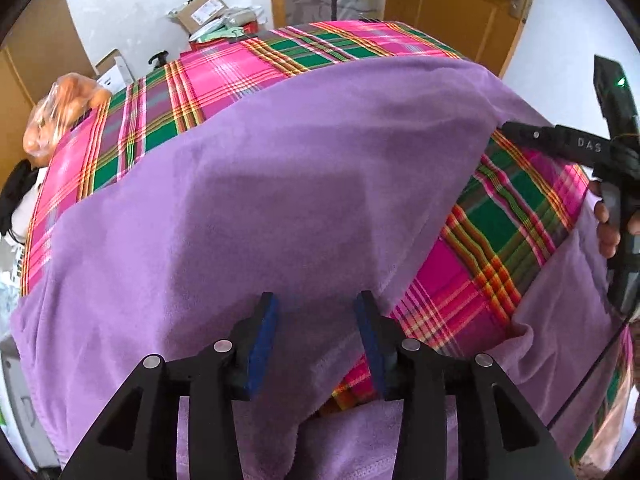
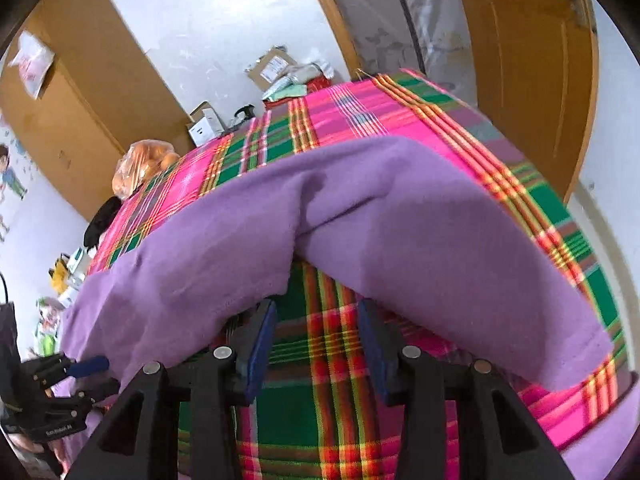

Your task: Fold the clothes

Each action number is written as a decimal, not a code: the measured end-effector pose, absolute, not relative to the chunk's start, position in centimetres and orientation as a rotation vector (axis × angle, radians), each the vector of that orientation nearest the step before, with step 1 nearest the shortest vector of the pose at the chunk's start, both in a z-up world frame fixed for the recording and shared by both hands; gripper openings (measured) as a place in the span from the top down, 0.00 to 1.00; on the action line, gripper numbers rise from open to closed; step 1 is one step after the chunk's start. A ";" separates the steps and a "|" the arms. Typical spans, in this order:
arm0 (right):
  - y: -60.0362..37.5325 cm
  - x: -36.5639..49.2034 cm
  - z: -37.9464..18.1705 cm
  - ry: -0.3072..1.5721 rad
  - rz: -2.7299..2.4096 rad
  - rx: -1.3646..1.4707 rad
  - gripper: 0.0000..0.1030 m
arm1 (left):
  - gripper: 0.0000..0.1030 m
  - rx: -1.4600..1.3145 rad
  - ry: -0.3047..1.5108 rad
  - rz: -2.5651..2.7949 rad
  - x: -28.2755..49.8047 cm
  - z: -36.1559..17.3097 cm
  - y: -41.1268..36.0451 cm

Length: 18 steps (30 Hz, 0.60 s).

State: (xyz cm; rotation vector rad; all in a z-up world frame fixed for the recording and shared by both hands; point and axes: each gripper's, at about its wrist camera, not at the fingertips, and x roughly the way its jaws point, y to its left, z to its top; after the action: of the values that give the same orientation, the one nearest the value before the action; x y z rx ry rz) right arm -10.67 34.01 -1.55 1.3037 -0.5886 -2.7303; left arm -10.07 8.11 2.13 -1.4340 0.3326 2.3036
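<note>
A purple fleece garment [image 1: 280,200] lies spread over a table covered in pink and green plaid cloth [image 1: 224,72]. My left gripper [image 1: 316,304] hovers over the garment's near part. Its blue pads [image 1: 264,344] stand apart, with purple fabric lying below the gap and nothing pinched. In the right wrist view the garment [image 2: 400,232] runs as a folded band across the plaid cloth [image 2: 328,360]. My right gripper [image 2: 318,308] is open over bare plaid, and the garment's hem lies just by its left finger. A hand [image 1: 608,224] holds the right gripper [image 1: 516,130] at the garment's far right corner.
A plastic bag of oranges [image 1: 60,112] sits at the table's far left corner. Cardboard boxes and packets [image 1: 204,10] lie on the floor beyond the table. A wooden door [image 1: 452,0] stands behind, and a wardrobe [image 2: 80,92] is at the left.
</note>
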 end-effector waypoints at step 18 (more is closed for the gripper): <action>30.3 -12.4 -1.5 0.147 -2.920 1.395 0.59 | 0.68 -1.414 0.230 2.351 -11.1 1.9 7.2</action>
State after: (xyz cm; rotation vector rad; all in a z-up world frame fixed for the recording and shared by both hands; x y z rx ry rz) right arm -12.39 30.34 -1.47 1.3953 0.1475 -2.9200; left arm -11.12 7.22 1.92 -1.4140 0.2302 2.3505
